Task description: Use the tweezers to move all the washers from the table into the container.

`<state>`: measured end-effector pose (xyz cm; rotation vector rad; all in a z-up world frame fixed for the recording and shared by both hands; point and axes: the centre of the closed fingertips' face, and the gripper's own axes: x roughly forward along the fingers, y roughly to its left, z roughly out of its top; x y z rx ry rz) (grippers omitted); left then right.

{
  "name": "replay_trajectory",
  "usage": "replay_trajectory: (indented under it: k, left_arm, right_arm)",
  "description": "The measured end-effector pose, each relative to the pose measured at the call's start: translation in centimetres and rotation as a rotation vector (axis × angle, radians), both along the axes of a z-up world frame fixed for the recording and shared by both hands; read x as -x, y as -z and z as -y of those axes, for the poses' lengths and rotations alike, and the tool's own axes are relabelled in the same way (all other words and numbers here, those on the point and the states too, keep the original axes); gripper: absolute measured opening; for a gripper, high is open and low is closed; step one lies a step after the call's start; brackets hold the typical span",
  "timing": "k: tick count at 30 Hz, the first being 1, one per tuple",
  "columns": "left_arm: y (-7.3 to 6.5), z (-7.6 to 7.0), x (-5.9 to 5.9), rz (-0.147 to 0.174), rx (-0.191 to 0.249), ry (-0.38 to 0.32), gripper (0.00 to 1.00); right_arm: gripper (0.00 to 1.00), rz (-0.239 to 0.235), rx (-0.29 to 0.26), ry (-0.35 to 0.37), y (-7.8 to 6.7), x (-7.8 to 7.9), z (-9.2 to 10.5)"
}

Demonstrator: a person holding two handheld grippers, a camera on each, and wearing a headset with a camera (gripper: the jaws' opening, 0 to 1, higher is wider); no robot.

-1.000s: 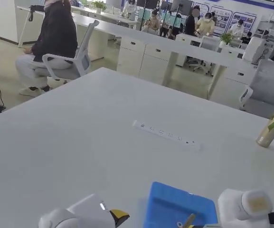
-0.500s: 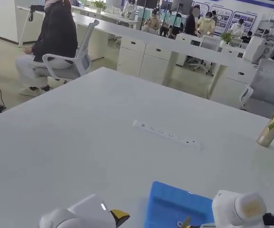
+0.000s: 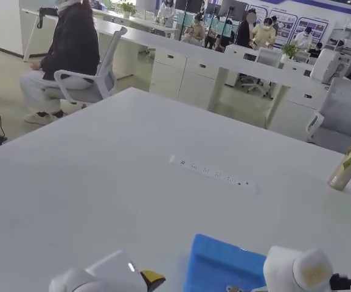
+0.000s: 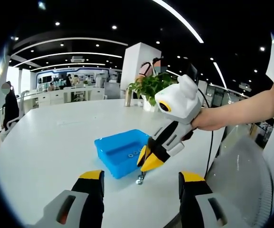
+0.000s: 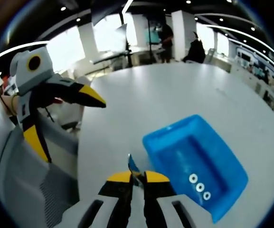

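Observation:
A blue container (image 5: 196, 164) sits on the white table (image 3: 102, 182) with three washers (image 5: 199, 186) lying in a row on its floor. My right gripper (image 5: 137, 178) is shut on the tweezers (image 5: 132, 165), whose tips point at the bare table just left of the container's near corner. In the left gripper view the right gripper (image 4: 148, 159) hangs over the near edge of the container (image 4: 120, 149), with the tweezers (image 4: 140, 178) touching or almost touching the table. My left gripper (image 4: 141, 176) is open and holds nothing, a short way back from the container.
A white power strip (image 3: 215, 172) lies mid-table beyond the container (image 3: 224, 264). A metal bottle (image 3: 345, 167) and a potted plant (image 4: 148, 88) stand at the table's far side. A person sits on a chair (image 3: 81, 79) past the table's left edge.
In the head view the right gripper has slid a little to the left, over the container's right side. The left gripper has stayed in place.

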<state>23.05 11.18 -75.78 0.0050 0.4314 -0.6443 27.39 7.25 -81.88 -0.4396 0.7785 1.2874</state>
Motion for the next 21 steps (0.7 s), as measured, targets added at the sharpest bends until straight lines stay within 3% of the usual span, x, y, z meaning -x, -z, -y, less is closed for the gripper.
replay_trajectory:
  k: [10, 21]
  left_arm:
    - [0.04, 0.02, 0.0, 0.002, -0.007, 0.004, 0.62]
    - [0.06, -0.06, 0.01, 0.001, -0.011, 0.003, 0.62]
  right_arm:
    - [0.03, 0.069, 0.035, -0.056, 0.52, -0.53, 0.02]
    - [0.03, 0.025, -0.036, 0.024, 0.06, -0.1, 0.36]
